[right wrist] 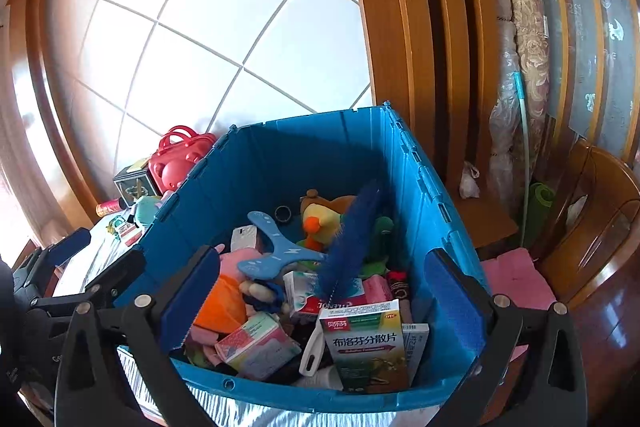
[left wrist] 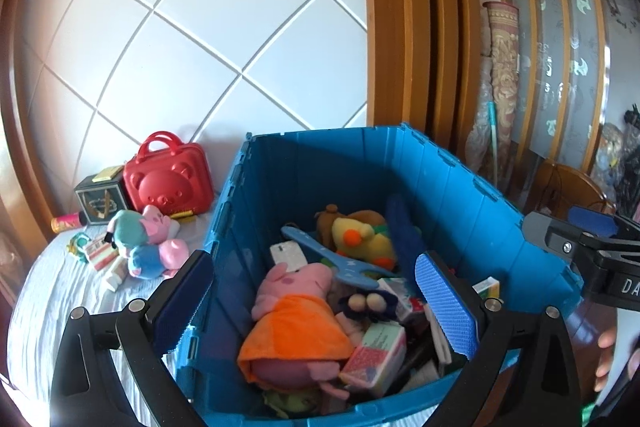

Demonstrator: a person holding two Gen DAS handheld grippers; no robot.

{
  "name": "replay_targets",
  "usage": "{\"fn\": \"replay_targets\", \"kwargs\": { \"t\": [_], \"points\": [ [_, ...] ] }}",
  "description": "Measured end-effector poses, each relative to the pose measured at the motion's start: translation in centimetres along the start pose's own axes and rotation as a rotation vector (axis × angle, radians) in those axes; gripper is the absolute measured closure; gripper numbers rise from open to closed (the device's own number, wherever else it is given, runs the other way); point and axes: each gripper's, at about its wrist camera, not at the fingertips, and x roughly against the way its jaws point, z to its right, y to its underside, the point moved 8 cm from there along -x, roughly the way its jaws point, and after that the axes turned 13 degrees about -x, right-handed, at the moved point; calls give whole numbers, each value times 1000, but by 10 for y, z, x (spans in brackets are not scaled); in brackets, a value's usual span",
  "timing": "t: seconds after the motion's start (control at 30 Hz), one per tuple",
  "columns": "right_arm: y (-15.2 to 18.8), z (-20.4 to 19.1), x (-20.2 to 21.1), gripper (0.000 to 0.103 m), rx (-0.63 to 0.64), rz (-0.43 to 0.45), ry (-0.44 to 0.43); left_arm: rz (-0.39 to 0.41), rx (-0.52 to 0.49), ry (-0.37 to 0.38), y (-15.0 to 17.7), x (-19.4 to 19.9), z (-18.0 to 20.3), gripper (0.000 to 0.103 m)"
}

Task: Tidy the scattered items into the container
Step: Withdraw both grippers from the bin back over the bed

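The left black plastic two-finger gripper point(left wrist: 316, 303) is showing ribbed blue pads point(left wrist: 446, 303) on angular black arms, with round silver screws at the pivots. The right black plastic two-finger gripper point(right wrist: 320, 301) is presenting matching dark blue pads point(right wrist: 454, 301) and silver screws. White lettering is appearing on its body in the left wrist view.

My pads point(left wrist: 446, 301): ribbed blue rubbery facing, matt, on black plastic arms.
Crate point(left wrist: 460, 179): smooth blue moulded plastic, slight sheen.
Pig toy point(left wrist: 296, 291): soft pink plush, orange fleece dress.
Medicine box point(right wrist: 366, 343): printed glossy card.
Red case point(left wrist: 168, 179): shiny hard plastic.
Door frame point(right wrist: 392, 7): varnished wood.
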Motion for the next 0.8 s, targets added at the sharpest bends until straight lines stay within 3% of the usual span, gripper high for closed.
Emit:
{"fn": "replay_targets", "kwargs": {
  "t": [0.17,0.33,0.53,0.8],
  "points": [
    [13,-26,2,0,22,-7,-44,-5,22,-30,11,12,-17,1],
    [26,-68,-1,0,42,-14,-97,-16,61,-79,35,27,-60,1],
    [47,-151,-10,0,80,-8,-185,-61,148,-162,87,40,-150,1],
    [109,-296,-38,0,92,21,-267,-102,238,-212,184,54,-299,1]
  ]
}}
